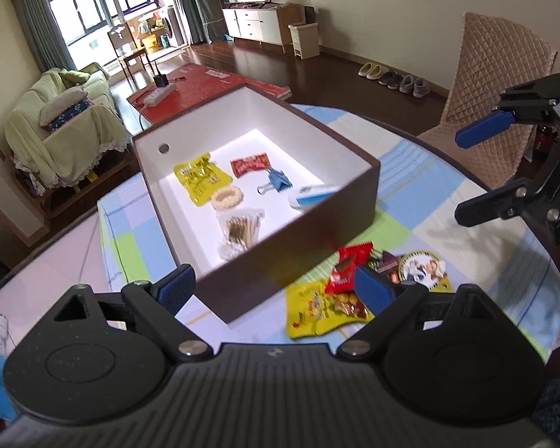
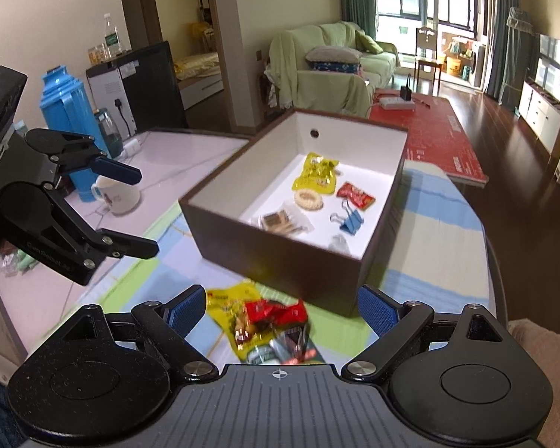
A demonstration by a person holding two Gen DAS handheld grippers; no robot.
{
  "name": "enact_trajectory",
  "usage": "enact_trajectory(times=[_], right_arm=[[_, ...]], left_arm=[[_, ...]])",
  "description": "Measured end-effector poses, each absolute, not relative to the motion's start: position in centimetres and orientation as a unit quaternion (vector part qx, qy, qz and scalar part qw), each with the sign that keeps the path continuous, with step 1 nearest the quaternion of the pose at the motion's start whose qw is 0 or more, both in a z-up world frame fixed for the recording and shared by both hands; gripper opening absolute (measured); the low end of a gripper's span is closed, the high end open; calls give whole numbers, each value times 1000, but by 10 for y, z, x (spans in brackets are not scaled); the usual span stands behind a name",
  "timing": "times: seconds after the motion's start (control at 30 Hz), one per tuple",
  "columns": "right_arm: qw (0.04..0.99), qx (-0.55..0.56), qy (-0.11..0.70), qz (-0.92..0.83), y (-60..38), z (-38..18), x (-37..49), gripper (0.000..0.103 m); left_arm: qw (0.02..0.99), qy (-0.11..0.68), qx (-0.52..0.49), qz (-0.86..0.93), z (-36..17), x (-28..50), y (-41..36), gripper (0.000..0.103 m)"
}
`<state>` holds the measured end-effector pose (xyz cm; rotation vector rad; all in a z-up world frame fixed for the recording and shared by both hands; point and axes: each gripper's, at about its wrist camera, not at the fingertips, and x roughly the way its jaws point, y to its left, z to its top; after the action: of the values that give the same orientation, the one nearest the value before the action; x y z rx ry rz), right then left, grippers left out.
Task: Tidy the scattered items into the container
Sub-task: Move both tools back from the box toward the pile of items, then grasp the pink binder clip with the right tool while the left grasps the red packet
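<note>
On the checked cloth (image 1: 410, 201) covering the worktop, a brown box with a white inside (image 1: 354, 201) stands open-topped. Inside lie a yellow packet (image 1: 201, 181), a red sachet (image 1: 251, 164), a blue binder clip (image 1: 278, 181), a pale ring-shaped thing (image 1: 226, 198) and a clear bag of brown sticks (image 1: 239, 229); a blue-and-white object (image 1: 311, 195) against the near-right wall is half hidden by that wall and too blurred to name. Just outside the box's near wall a small heap is left on the cloth: a yellow snack bag (image 1: 317, 313), a red packet (image 1: 345, 270) on top of it, a dark wrapper and a round printed pack (image 1: 423, 270), all smeared by motion blur and partly covered by a finger in both views. The left gripper (image 1: 276, 291) hovers with its fingers spread, nothing between them. The right gripper (image 2: 282, 311) hangs over the heap, fingers likewise wide apart and empty. Beyond the cloth's edge stand a blue flask (image 2: 71, 119) and a white mug (image 2: 119, 194).
</note>
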<state>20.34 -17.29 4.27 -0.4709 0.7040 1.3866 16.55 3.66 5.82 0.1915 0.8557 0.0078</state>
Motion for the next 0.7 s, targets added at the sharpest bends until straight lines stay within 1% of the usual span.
enact_trajectory(times=[0.43,0.7], right_arm=[[683,-206,372,593,-192,-4,212,91],[682,-216,390,581,-178,-26,222,91]], left_arm=[[900,429,72,-29,20,153,38,90],[892,446,57,-42,2,161,48,89]])
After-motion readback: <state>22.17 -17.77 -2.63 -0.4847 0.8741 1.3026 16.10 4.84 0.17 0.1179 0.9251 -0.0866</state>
